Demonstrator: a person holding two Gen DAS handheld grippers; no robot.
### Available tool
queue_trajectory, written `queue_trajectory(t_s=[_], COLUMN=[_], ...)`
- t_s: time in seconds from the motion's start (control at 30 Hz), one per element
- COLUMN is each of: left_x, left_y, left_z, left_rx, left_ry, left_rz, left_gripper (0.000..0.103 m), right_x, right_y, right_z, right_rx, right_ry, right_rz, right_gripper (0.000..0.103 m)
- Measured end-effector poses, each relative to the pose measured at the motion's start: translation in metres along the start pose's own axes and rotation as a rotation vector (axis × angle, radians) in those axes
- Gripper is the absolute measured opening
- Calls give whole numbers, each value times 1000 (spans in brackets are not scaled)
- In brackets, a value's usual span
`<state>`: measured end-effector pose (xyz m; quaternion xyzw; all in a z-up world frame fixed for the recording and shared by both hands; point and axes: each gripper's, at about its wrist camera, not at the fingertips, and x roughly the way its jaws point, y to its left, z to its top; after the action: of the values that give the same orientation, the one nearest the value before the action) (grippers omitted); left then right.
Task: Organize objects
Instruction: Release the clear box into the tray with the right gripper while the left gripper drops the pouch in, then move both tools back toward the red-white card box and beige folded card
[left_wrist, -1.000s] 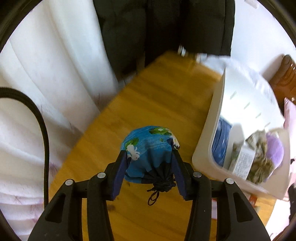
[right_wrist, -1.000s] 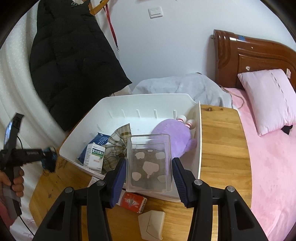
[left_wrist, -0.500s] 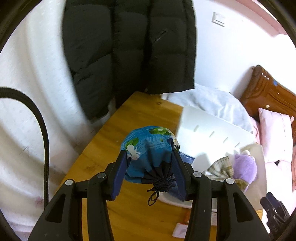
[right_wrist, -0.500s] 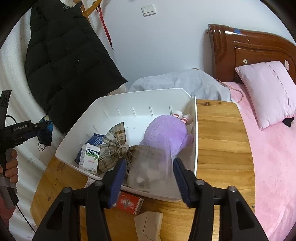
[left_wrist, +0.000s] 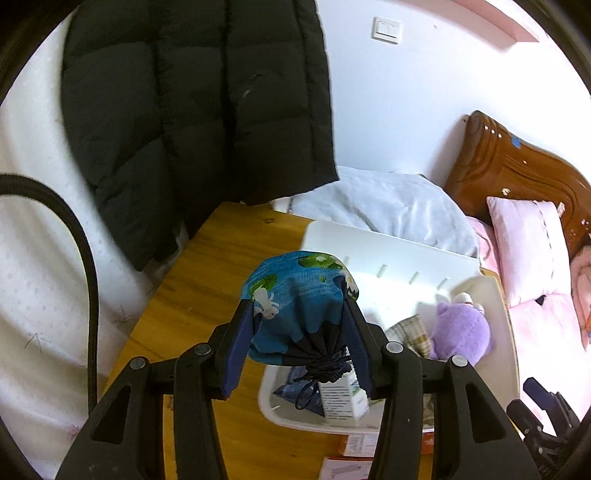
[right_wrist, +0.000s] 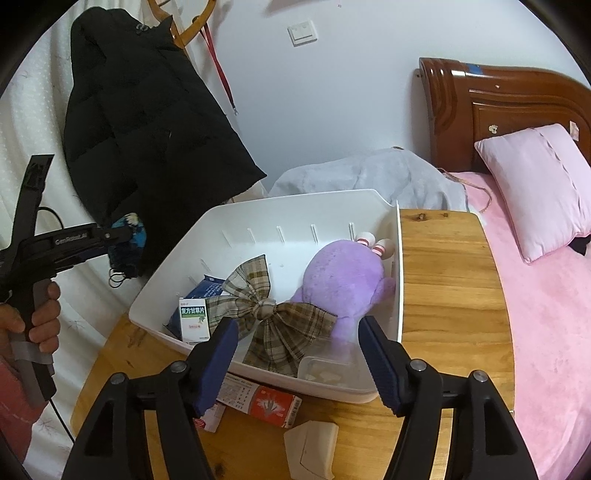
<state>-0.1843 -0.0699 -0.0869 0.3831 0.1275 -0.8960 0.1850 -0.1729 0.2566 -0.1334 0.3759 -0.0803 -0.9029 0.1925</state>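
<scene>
Left tool (left_wrist: 301, 321) pinching blue drawstring pouch (left_wrist: 295, 295), held above table (left_wrist: 199, 295) beside white bin (left_wrist: 388, 254). Right tool (right_wrist: 297, 354) spread, jaws just been opening, nothing gripped; clear box (right_wrist: 328, 371) lying inside bin

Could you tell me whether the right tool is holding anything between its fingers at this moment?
No, the right tool stands open and empty above the white bin, with the clear plastic box lying in the bin below it.

The bin's (right_wrist: 376, 201) far-left floor lies bare; nearer, bow (right_wrist: 266, 314), plush (right_wrist: 343, 280) and boxes crowd it (its walls stand high). Bench (right_wrist: 447, 280) right of it is open.
</scene>
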Motion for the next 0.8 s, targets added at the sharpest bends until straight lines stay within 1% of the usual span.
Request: queue_trajectory(t_s=[0.2,0.33,0.4,0.5,0.67,0.73,0.77,0.8], left_x=[-9,-17,-20,-22,-26,-27,-27,-27], left_y=[-20,-26,-27,-28,-25,-22,-22,-21], left_z=[1,-1,-4,-9,-22,-29,-32,-36], left_rx=[64,87,89,83,50,30,25,18], left_ry=[-40,-40,-34,-3,59,103,119,137], left_rz=[-12,-20,-8,1,-8,-24,-28,-32], left_gripper=[52,52,53,54,55,60,61,61], right_x=[-7,-10,-10,-11,-10,-9,-10,-10], right_y=[-1,1,3,6,11,13,14,15], right_z=[-4,-7,-9,-13,-21,-25,-28,-29], right_rx=[20,22,18,9,1,1,2,2], right_ry=[-9,-5,-3,3,25,35,33,31], right_rz=[-2,-5,-10,-11,-20,-29,-34,-38], right_gripper=[69,69,69,69,69,75,80,81])
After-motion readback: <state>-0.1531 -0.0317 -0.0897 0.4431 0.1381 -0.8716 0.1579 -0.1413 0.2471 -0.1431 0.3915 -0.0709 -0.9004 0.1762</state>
